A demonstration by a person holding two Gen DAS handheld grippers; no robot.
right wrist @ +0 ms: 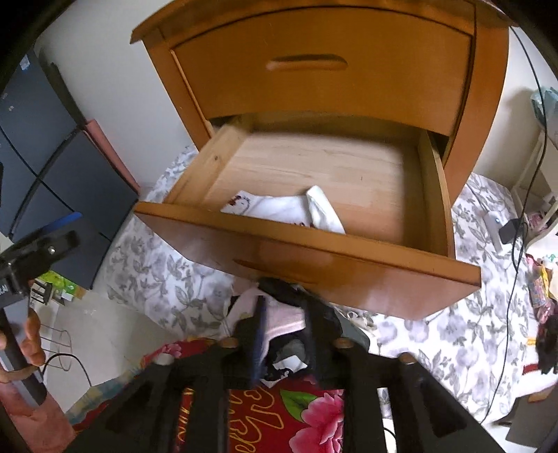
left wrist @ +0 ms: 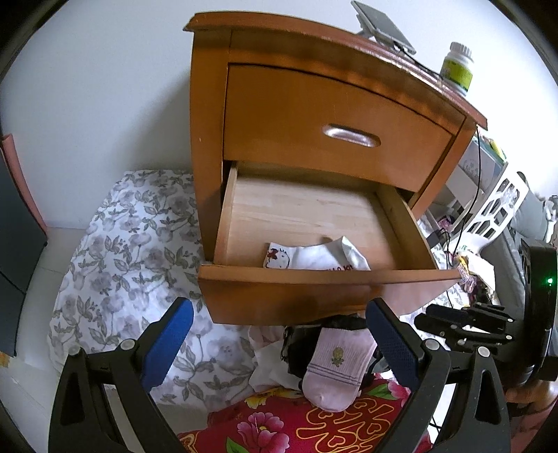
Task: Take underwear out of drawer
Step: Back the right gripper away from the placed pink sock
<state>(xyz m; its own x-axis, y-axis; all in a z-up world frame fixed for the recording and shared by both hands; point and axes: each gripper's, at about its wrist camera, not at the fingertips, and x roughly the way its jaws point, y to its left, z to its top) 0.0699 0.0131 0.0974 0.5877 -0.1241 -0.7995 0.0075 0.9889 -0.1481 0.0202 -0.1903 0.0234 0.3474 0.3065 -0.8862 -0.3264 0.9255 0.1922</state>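
Observation:
The lower drawer point(left wrist: 314, 278) point(right wrist: 314, 244) of a wooden nightstand point(left wrist: 331, 115) stands pulled out. Inside, near its front, lies white underwear point(left wrist: 314, 256) point(right wrist: 282, 207) with a cartoon print. My left gripper point(left wrist: 279, 310) is open in front of the drawer, above a pile of a pink sock point(left wrist: 334, 362) and a black garment point(left wrist: 300, 345). My right gripper point(right wrist: 284, 313) hangs low over the same pile. Its fingers stand slightly apart, with pink cloth showing through the gap and the black lacy garment point(right wrist: 289, 289) draped against the right finger.
A bottle point(left wrist: 457, 68) and a device on a stand point(left wrist: 383, 26) sit on the nightstand top. A grey floral sheet point(left wrist: 132, 251) and a red floral quilt point(left wrist: 279, 425) cover the ground. Dark boxes point(right wrist: 52, 156) stand at left, cables point(right wrist: 516, 244) and clutter at right.

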